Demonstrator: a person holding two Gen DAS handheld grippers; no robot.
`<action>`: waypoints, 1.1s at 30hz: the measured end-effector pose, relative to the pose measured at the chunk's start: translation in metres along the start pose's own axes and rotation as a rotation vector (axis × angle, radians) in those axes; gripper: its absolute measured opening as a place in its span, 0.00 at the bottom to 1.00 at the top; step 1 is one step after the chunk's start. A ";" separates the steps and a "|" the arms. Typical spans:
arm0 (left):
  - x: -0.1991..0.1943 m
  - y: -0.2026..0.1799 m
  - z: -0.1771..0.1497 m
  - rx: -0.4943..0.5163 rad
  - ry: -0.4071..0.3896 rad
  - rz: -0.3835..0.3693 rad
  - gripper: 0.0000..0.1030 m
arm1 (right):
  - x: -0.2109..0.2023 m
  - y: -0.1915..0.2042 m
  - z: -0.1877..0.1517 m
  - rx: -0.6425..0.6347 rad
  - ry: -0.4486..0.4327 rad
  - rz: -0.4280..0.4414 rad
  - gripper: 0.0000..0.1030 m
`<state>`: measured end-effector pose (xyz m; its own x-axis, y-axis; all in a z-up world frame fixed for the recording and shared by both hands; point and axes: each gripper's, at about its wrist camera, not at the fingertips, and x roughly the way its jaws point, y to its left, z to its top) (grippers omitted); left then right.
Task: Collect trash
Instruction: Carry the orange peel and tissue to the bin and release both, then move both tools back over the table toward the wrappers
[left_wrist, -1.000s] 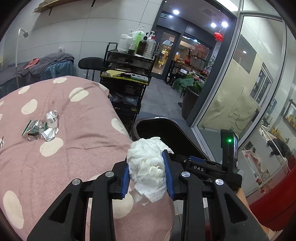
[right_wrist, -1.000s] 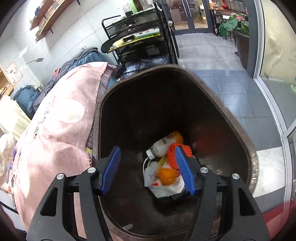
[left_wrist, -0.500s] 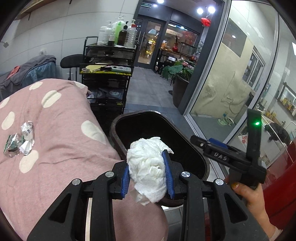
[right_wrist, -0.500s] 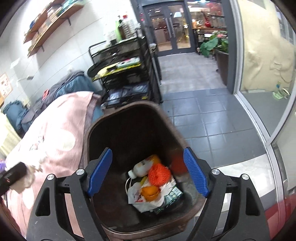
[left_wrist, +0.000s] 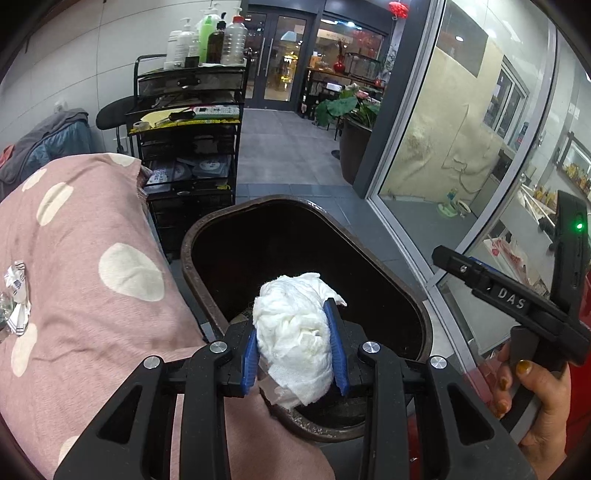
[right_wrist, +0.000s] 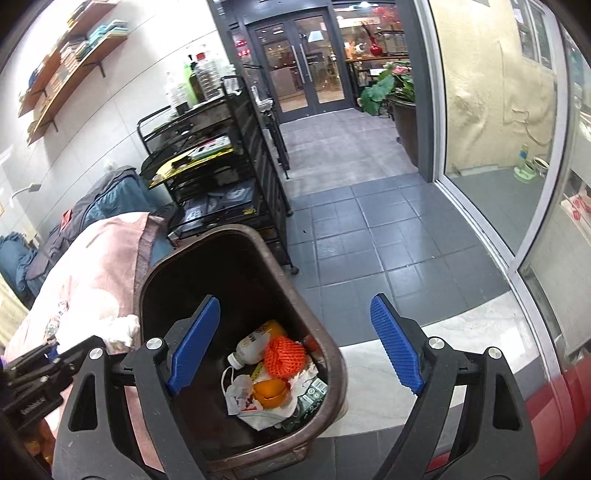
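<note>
Partway through: bin (right_wrist: 334, 354) already holding bottle (right_wrist: 255, 341), orange net (right_wrist: 286, 356), wrappers.
Left hand-held gripper (left_wrist: 295, 343) clamping tissue wad (left_wrist: 295, 332) above bin; right hand-held gripper (right_wrist: 295, 343) just opened wide, empty; foil scraps (left_wrist: 14, 295) left on bed (left_wrist: 92, 314).

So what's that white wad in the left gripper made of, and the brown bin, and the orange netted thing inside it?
White wad: soft tissue or paper towel, matte, crumpled and fibrous. Brown bin: likely moulded plastic, smooth with a slight sheen along the rim. Orange netted thing: seems to be foam or plastic mesh fruit netting; open lattice weave.
</note>
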<state>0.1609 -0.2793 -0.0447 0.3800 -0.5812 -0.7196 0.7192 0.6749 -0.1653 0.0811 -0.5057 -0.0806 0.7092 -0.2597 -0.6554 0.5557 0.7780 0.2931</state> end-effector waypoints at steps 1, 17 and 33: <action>0.003 -0.002 0.000 0.004 0.006 0.003 0.31 | 0.000 -0.002 0.000 0.006 0.000 0.000 0.82; 0.006 -0.018 -0.003 0.070 -0.039 0.063 0.89 | 0.003 -0.011 0.003 0.036 -0.005 0.042 0.84; -0.055 -0.002 -0.019 0.007 -0.162 0.055 0.94 | -0.001 0.036 0.000 -0.047 -0.004 0.146 0.84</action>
<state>0.1277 -0.2406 -0.0175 0.5072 -0.6099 -0.6089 0.6987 0.7046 -0.1238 0.1006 -0.4779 -0.0692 0.7827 -0.1440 -0.6055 0.4257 0.8335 0.3522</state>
